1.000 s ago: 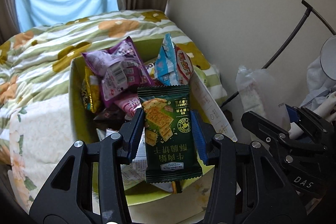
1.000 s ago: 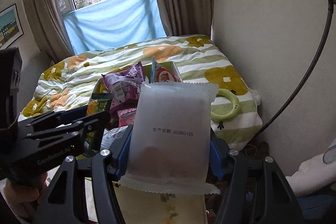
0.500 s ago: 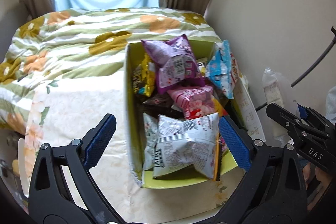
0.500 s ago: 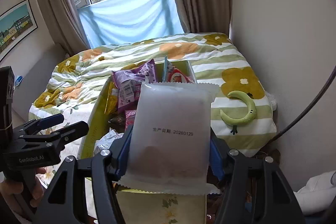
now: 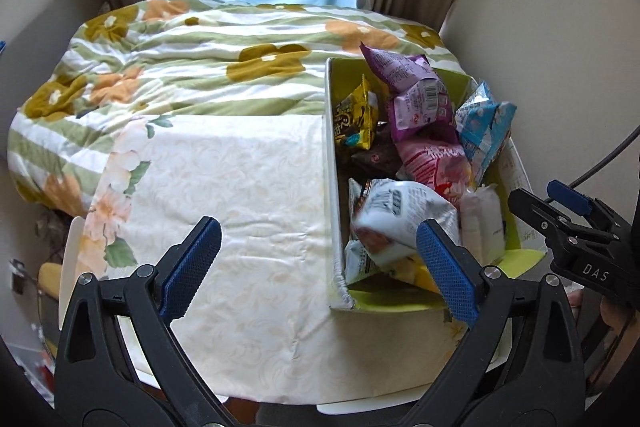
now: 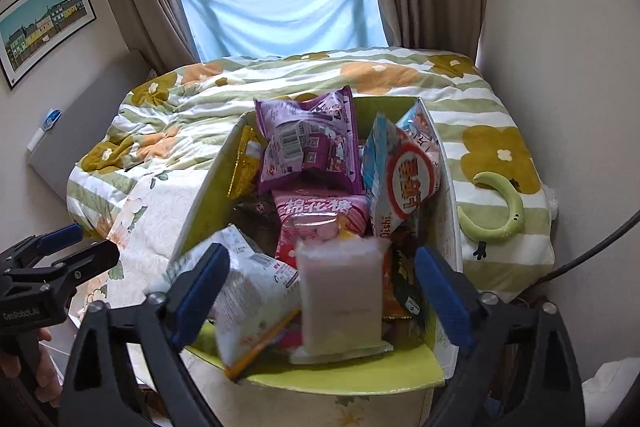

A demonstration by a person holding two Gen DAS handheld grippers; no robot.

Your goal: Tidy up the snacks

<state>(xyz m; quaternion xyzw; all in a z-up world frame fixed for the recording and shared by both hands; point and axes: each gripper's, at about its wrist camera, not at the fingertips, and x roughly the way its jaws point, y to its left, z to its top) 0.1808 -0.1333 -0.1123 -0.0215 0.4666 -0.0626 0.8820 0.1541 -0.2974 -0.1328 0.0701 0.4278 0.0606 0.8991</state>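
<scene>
A yellow-green box (image 5: 330, 163) (image 6: 202, 205) on the table holds several snack bags: a purple one (image 6: 308, 143), a pink marshmallow bag (image 6: 318, 223), a blue-white bag (image 6: 404, 171) and a silver-white bag (image 5: 400, 219). My left gripper (image 5: 316, 227) is open and empty, over the cloth just left of the box wall. My right gripper (image 6: 322, 253) hovers over the box's near end, and its jaws are opening. A blurred white packet (image 6: 340, 303) (image 5: 482, 223) stands between the jaws inside the box, and neither pad touches it.
A pale floral cloth (image 5: 240, 207) covers the table left of the box. Behind lies a bed with a flowered quilt (image 6: 280, 83) and a green crescent toy (image 6: 500, 211). A wall and a black cable stand close on the right.
My left gripper let go of the green cracker packet, opened wide and swung left of the box. My right gripper opened, and the white packet dropped into the box.
</scene>
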